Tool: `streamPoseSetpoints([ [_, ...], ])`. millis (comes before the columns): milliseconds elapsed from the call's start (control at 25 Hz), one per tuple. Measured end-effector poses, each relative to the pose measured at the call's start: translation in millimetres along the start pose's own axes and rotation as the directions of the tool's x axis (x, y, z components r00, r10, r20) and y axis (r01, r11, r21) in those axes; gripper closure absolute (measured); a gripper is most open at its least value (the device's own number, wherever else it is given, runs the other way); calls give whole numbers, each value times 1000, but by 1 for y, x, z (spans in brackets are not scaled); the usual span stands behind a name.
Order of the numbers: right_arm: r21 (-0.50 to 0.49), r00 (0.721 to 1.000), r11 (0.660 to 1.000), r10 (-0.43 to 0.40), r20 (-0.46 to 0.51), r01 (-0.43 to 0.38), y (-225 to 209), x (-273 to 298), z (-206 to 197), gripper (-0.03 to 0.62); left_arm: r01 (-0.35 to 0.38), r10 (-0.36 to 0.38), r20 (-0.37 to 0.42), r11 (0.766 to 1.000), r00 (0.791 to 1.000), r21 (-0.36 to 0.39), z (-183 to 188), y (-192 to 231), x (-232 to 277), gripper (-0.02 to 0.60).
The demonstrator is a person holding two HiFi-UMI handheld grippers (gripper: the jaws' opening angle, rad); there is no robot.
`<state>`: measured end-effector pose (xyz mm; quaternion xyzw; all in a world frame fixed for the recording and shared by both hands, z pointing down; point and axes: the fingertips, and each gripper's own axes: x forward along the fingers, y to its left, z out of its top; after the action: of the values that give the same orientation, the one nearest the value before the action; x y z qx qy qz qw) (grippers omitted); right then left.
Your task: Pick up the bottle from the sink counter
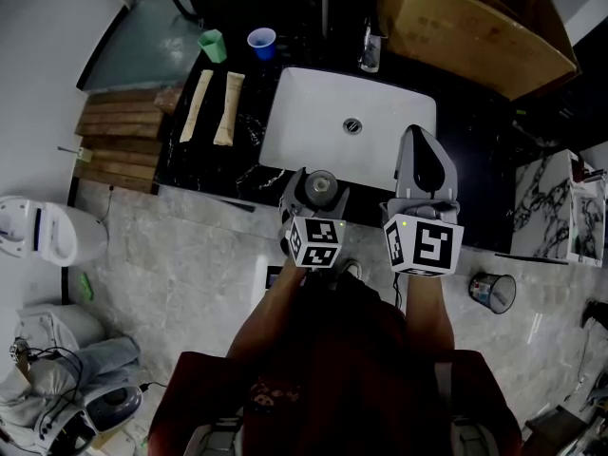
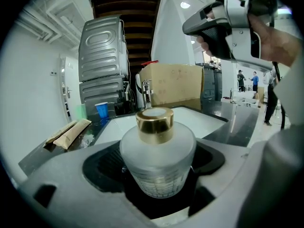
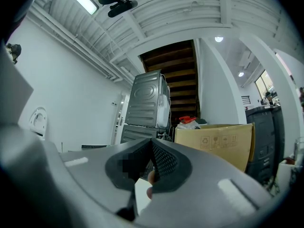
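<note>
A squat frosted-glass bottle (image 2: pixel 157 151) with a gold cap (image 2: pixel 155 123) stands between the jaws of my left gripper (image 2: pixel 156 167). The black pads (image 2: pixel 102 163) sit close on either side of it, and dark gaps show beside its lower body. In the head view the bottle (image 1: pixel 321 186) is at the front edge of the black counter (image 1: pixel 252 174), just in front of the white sink (image 1: pixel 313 112), with the left gripper (image 1: pixel 319 175) around it. My right gripper (image 1: pixel 415 133) hovers over the sink's right part, tilted upward. Its pads (image 3: pixel 164 158) meet with nothing between them.
On the counter left of the sink lie two long paper-wrapped packets (image 1: pixel 214 107), with a green cup (image 1: pixel 212 46) and a blue cup (image 1: pixel 261 43) behind them. Behind the sink are a faucet (image 1: pixel 370 50) and a cardboard box (image 1: pixel 475 27). A small bin (image 1: pixel 492 293) stands on the floor.
</note>
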<state>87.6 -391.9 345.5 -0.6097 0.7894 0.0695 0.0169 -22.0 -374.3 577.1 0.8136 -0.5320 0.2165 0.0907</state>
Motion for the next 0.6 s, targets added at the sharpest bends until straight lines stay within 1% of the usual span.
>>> streamPoseSetpoints([
  [120,-4,1000,1000,1,0,-1,-1,0,0,592,-4,4,2,1000,1000,-1,0,0,0,190],
  [440,3,1000,1000,-4,-5,4,1,4,-2,592,4,-4,-2,1000,1000,24,1,-1,2,221],
  [600,5,1000,1000,-6,-9,6,2,3,-4,592,3,-3,-1,1000,1000,23,1,-2,2,225],
])
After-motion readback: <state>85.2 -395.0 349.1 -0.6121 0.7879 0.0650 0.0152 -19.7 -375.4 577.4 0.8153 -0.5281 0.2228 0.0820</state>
